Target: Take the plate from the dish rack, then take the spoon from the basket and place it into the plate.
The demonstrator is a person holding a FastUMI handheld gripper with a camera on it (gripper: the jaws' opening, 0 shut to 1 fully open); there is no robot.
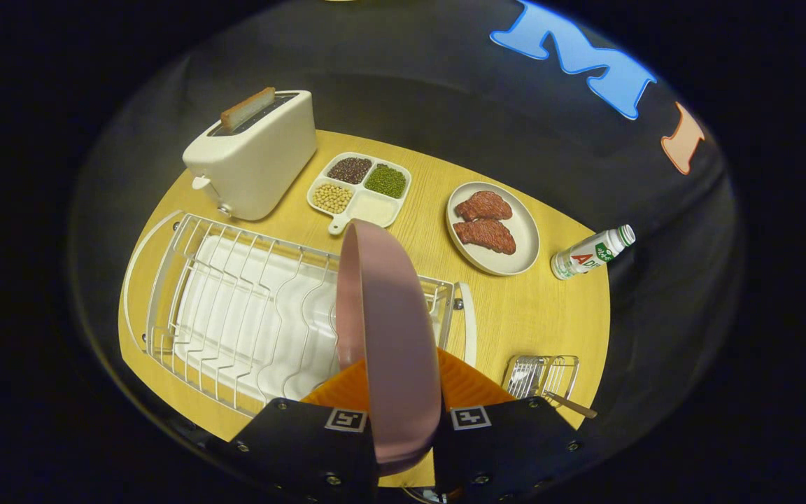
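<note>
My gripper (403, 413) at the bottom centre of the frame has both fingers clamped on the pink plate (382, 329), held on edge above the white dish rack (235, 308), so I judge the plate lifted but not yet set down. The spoon (571, 404) waits in the small wire basket (543, 374) at lower right. Round wooden table (536, 315), dark booth beyond.

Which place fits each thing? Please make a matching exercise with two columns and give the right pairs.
Things:
1. pink plate
2. bread slice
3. spoon
4. bottle

Places:
A. in the toaster slot
B. lying on the table beside the plate of meat
C. clamped on edge in the gripper, above the dish rack
D. in the small wire basket

Pairs: 1-C, 2-A, 3-D, 4-B
</note>
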